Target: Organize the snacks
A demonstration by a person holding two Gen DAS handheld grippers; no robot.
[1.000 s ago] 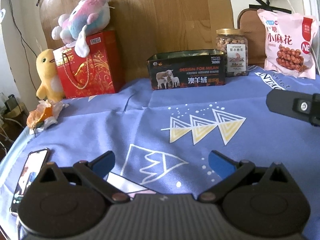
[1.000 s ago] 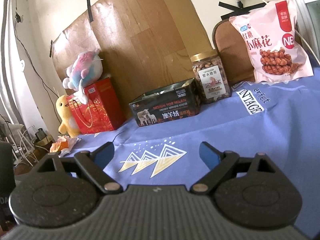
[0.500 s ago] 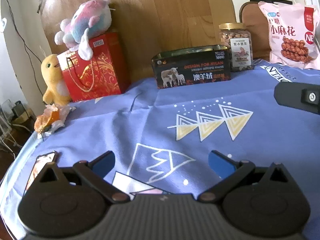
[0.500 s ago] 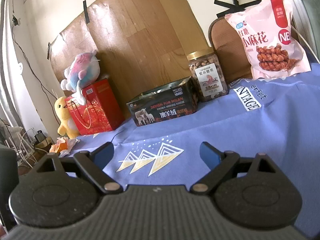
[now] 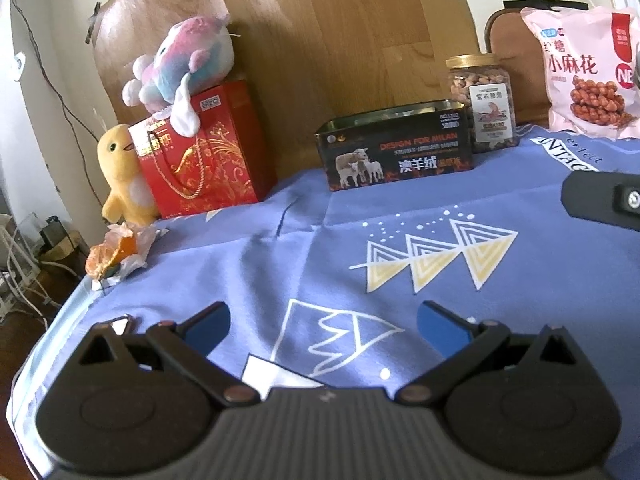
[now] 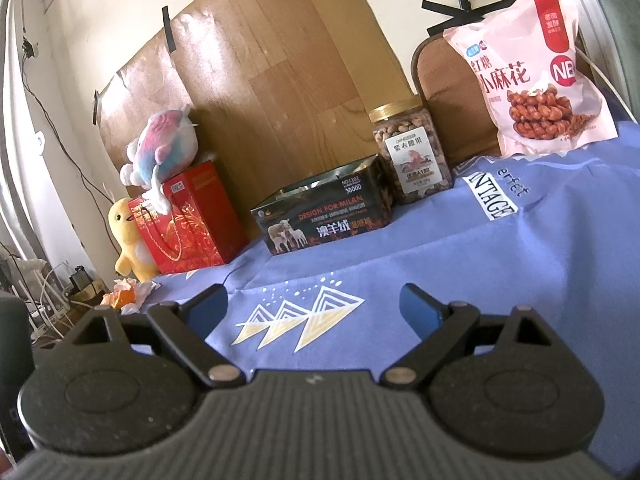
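Observation:
A pink snack bag (image 5: 584,76) (image 6: 532,80) leans upright at the back right of the blue cloth. A clear nut jar with a gold lid (image 5: 482,104) (image 6: 412,152) stands to its left. An open black tin with sheep pictures (image 5: 396,146) (image 6: 324,212) stands left of the jar. My left gripper (image 5: 322,322) is open and empty, low over the near cloth. My right gripper (image 6: 314,306) is open and empty, also over the near cloth, far from the snacks. Part of the right gripper (image 5: 600,200) shows at the right edge of the left wrist view.
A red gift bag (image 5: 204,160) (image 6: 188,220) with a plush toy (image 5: 184,60) on top stands at the back left beside a yellow plush duck (image 5: 122,172). Crumpled orange wrapping (image 5: 116,256) lies near the left table edge. A wooden board (image 6: 260,80) backs the table.
Both grippers have tilted up and moved forward a little toward the back of the table. The phone at the lower left of the left wrist view is almost out of sight. Both stay open.

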